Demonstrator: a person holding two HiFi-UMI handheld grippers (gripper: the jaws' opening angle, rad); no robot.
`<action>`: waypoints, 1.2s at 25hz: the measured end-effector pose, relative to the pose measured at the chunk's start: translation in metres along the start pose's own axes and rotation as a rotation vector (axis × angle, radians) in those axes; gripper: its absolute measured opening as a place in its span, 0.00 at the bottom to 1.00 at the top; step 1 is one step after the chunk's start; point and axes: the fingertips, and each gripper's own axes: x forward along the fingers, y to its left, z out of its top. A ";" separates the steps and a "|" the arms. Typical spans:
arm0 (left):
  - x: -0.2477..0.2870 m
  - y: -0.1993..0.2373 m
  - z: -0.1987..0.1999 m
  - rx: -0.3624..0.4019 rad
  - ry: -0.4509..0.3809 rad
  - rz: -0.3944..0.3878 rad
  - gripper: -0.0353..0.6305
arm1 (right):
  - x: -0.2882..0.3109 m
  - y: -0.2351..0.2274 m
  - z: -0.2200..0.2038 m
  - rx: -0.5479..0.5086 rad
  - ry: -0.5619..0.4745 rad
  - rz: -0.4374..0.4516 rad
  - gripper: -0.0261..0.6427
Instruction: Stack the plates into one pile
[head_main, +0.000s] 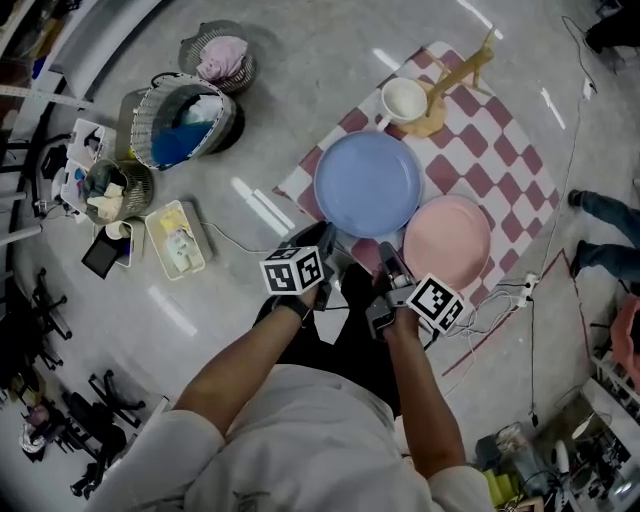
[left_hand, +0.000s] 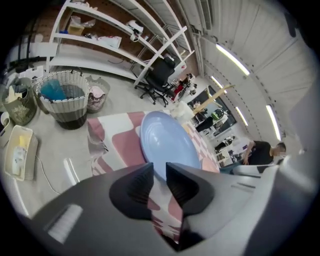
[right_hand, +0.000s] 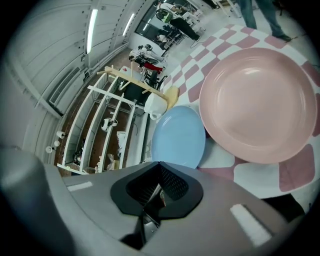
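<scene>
Two plates lie side by side on a red-and-white checked cloth (head_main: 500, 150) on the floor: a blue plate (head_main: 368, 184) and, to its right, a pink plate (head_main: 447, 241). My left gripper (head_main: 328, 238) hovers at the blue plate's near edge. Its jaws stand a narrow gap apart with nothing between them. In the left gripper view the blue plate (left_hand: 165, 142) lies just beyond that gripper (left_hand: 160, 172). My right gripper (head_main: 387, 254) is just off the pink plate's near left rim, shut and empty. The right gripper view shows the pink plate (right_hand: 260, 105), the blue plate (right_hand: 179, 137) and the right gripper (right_hand: 159, 167).
A white mug (head_main: 404, 100) and a wooden rack (head_main: 455, 80) stand at the cloth's far end. Wire baskets (head_main: 185, 125) and a pale tray (head_main: 177, 238) sit on the floor to the left. Cables (head_main: 500, 300) trail at the right, near another person's feet (head_main: 600, 210).
</scene>
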 end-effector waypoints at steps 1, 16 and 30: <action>0.002 0.003 0.000 -0.018 0.001 0.010 0.11 | 0.002 0.001 0.001 -0.003 0.005 0.002 0.05; 0.039 0.019 -0.008 -0.157 0.054 0.084 0.13 | 0.001 -0.004 0.016 0.012 0.017 0.022 0.05; 0.029 0.033 0.015 -0.320 0.011 0.112 0.12 | -0.003 -0.001 0.021 0.030 0.001 0.040 0.05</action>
